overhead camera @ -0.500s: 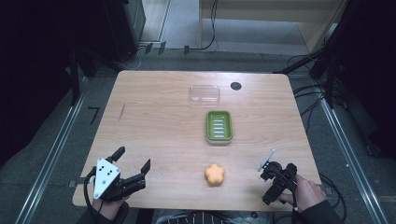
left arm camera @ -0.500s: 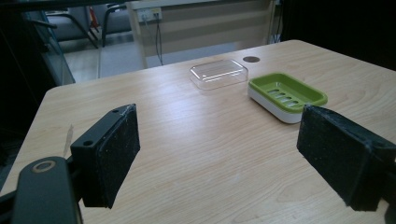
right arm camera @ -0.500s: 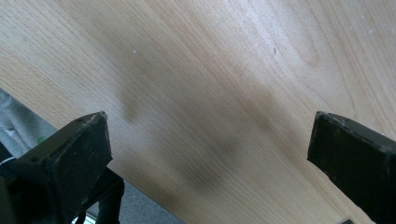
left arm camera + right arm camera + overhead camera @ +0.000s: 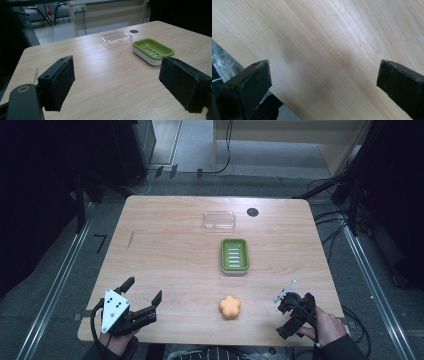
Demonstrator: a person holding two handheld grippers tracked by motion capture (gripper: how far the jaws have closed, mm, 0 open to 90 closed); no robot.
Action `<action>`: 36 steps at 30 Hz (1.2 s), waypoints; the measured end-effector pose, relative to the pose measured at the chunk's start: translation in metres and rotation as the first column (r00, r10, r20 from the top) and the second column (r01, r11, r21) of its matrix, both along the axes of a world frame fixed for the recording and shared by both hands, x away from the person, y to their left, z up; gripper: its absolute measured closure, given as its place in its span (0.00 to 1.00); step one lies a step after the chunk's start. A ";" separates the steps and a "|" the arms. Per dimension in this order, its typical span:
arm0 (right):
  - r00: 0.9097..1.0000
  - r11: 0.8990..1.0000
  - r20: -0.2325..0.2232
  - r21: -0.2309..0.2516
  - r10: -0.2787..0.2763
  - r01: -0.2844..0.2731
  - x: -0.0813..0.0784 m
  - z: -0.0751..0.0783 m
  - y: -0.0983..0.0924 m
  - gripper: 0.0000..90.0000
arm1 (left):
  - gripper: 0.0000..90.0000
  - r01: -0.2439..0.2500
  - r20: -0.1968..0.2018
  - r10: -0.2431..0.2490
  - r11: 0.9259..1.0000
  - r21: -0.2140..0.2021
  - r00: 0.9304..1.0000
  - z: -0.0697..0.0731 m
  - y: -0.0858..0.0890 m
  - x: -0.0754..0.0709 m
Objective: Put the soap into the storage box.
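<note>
Both grippers sat at the near edge with jaws wide apart and nothing between them, seemingly poised to begin: the left gripper (image 4: 142, 297) faced the far dish, the right gripper (image 4: 292, 312) pointed down at bare table (image 4: 165, 245). Between them lay the soap (image 4: 230, 307), handy to either; beyond it the green dish (image 4: 234, 255), then the clear lid (image 4: 219, 219).
</note>
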State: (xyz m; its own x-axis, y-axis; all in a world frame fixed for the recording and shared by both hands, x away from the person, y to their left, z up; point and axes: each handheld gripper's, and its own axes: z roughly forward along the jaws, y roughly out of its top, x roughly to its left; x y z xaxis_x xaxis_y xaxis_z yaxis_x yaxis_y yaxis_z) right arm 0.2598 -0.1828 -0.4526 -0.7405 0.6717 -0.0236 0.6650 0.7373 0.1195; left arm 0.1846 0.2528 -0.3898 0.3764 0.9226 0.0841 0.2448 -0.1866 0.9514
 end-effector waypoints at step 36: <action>0.976 0.977 0.044 0.006 0.213 -0.213 0.017 0.004 0.056 0.00 | 0.15 0.010 -0.006 -0.010 1.000 0.009 1.000 0.000 -0.002 0.002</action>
